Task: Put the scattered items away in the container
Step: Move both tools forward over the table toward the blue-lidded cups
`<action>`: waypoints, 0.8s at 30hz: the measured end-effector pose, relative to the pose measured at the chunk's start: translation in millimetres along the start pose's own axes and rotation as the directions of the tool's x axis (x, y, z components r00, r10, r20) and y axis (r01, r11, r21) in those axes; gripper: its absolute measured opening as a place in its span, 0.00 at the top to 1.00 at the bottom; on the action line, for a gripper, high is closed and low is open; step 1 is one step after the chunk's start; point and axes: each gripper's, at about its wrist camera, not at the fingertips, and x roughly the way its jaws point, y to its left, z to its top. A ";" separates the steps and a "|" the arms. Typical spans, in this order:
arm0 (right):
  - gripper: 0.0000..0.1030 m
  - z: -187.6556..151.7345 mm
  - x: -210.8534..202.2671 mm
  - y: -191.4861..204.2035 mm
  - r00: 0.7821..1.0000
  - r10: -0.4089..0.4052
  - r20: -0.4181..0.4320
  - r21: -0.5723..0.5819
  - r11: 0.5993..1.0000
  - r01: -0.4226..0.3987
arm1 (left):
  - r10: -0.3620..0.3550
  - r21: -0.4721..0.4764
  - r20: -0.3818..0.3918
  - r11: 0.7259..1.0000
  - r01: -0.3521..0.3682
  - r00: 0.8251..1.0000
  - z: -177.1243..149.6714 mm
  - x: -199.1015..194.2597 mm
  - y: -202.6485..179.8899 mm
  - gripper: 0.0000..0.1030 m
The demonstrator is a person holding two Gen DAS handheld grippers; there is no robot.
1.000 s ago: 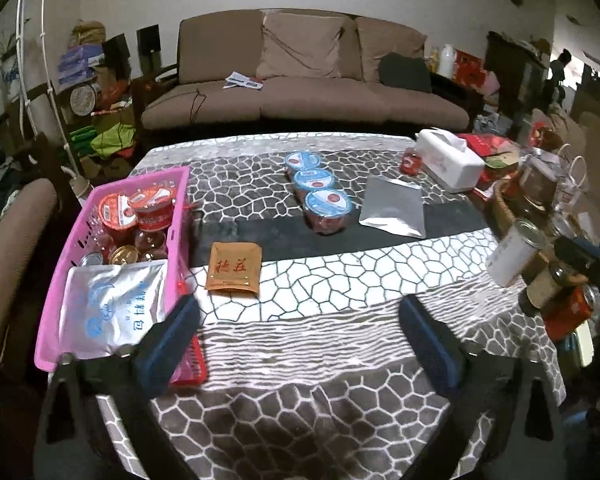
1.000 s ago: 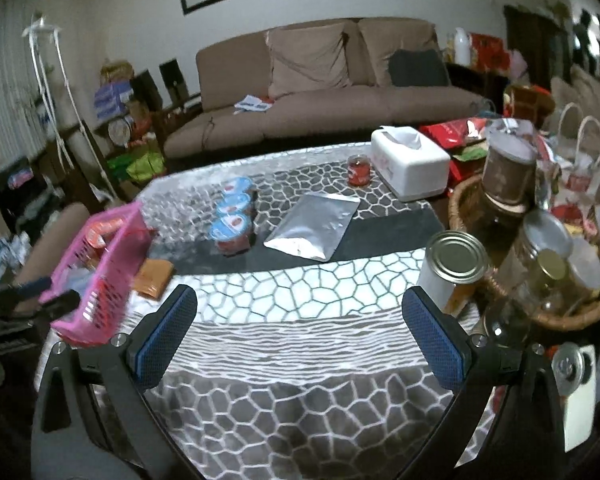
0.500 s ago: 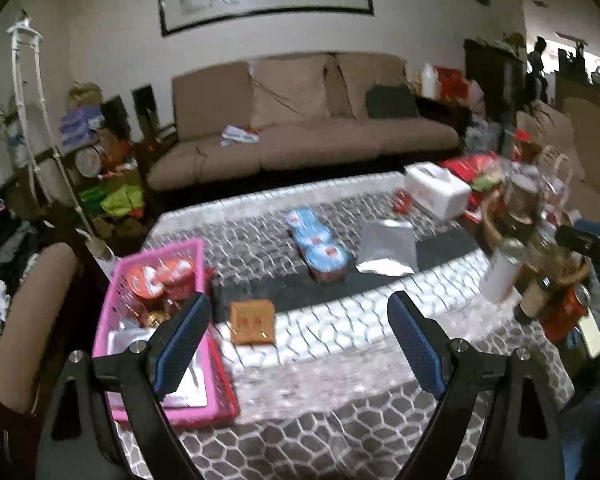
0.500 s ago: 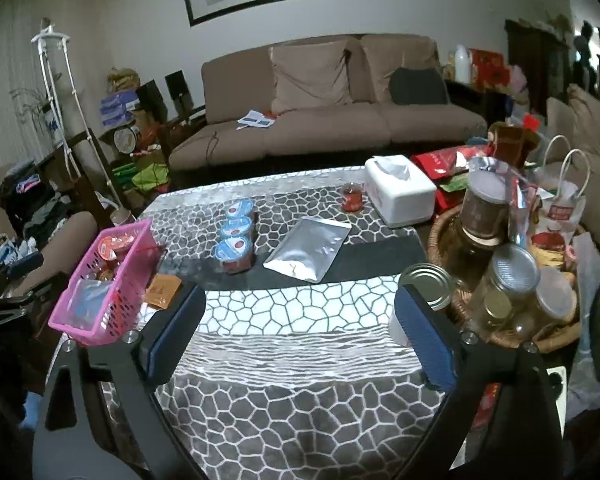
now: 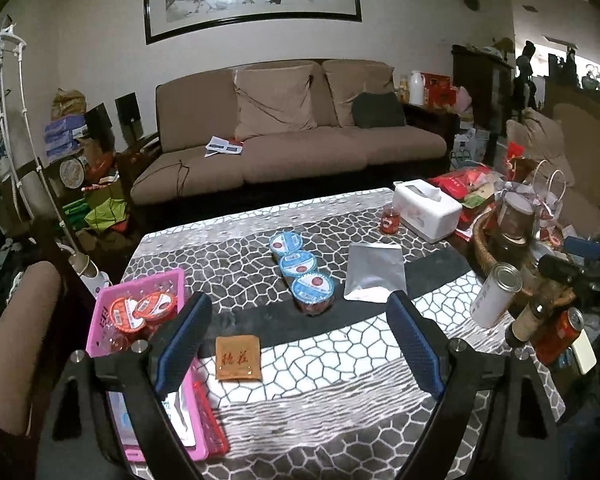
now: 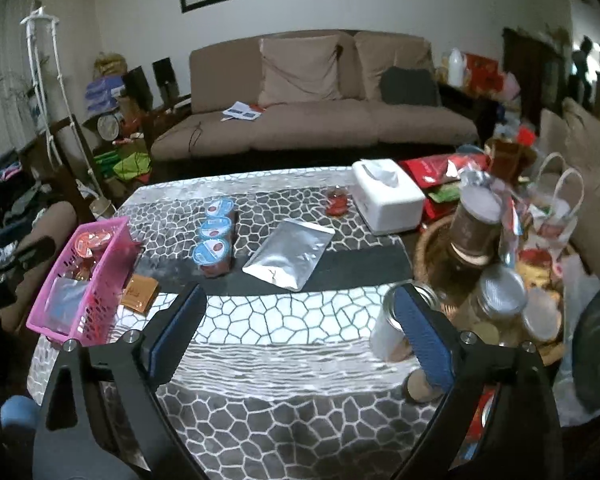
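Observation:
A pink basket (image 5: 140, 292) stands at the table's left edge, holding red-lidded cups and a white pouch. Beside it lies an orange-brown sachet (image 5: 237, 358). Three blue-lidded cups (image 5: 300, 268) sit in a row at mid-table, with a flat silver pouch (image 5: 374, 276) to their right. My left gripper (image 5: 298, 300) hangs open above the near table, nothing between its fingers. My right gripper (image 6: 300, 290) is also open and empty over the near table, facing the silver pouch (image 6: 290, 252), the cups (image 6: 216, 228), the sachet (image 6: 140, 292) and the basket (image 6: 100, 276).
A small red jar (image 5: 390, 220) and a white tissue box (image 5: 426, 210) stand at the back right. A tin can (image 6: 392, 332) and a wicker tray (image 6: 432, 248) crowded with jars and bags fill the right edge. A sofa lies beyond the table.
Both grippers have risen and tilted up, so the table looks smaller and more of the room shows. Nothing on the table has moved.

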 end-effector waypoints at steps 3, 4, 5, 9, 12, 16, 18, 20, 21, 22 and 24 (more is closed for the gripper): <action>0.08 6.4 7.0 4.8 1.000 0.020 -0.003 -0.004 1.000 -0.020 | -0.006 0.008 0.000 1.000 0.006 1.000 4.2 7.5 -4.2 0.13; 0.08 8.5 9.7 6.0 1.000 0.021 -0.004 -0.006 1.000 -0.021 | -0.008 0.010 0.000 1.000 0.008 1.000 5.5 10.5 -5.7 0.13; 0.08 10.8 13.3 7.1 1.000 0.021 -0.006 -0.008 1.000 -0.021 | -0.009 0.010 -0.001 1.000 0.009 1.000 6.3 12.6 -6.7 0.13; 0.08 16.2 28.9 10.4 1.000 0.017 -0.018 -0.025 1.000 -0.018 | -0.022 0.004 -0.008 1.000 0.022 1.000 11.6 25.0 -9.9 0.13; 0.08 19.7 43.0 8.5 0.999 0.025 -0.031 -0.015 1.000 -0.026 | -0.028 0.004 -0.013 1.000 0.028 1.000 14.9 35.1 -12.9 0.13; 0.08 19.3 60.7 0.5 0.998 0.047 -0.041 0.030 0.998 -0.046 | -0.038 -0.008 -0.021 0.999 0.038 0.999 17.3 50.5 -14.7 0.13; 0.08 18.6 69.8 -3.2 0.998 0.050 -0.050 0.043 0.998 -0.048 | -0.045 -0.010 -0.027 0.999 0.045 0.999 16.9 57.3 -14.6 0.13; 0.08 17.4 81.6 -6.0 0.996 0.050 -0.068 0.051 0.998 -0.047 | -0.042 -0.002 -0.033 0.999 0.042 0.999 15.7 64.5 -15.2 0.13; 0.08 16.8 86.2 -7.0 0.996 0.052 -0.076 0.054 0.997 -0.048 | -0.041 0.002 -0.037 0.999 0.041 0.998 14.9 68.3 -15.3 0.13; 0.08 16.5 89.7 -8.0 0.995 0.053 -0.080 0.057 0.997 -0.049 | -0.042 0.002 -0.043 0.999 0.042 0.998 14.4 72.3 -15.1 0.13; 0.08 15.3 96.4 -9.1 0.995 0.058 -0.087 0.060 0.997 -0.053 | -0.044 -0.001 -0.051 0.999 0.044 0.998 14.1 78.6 -14.1 0.13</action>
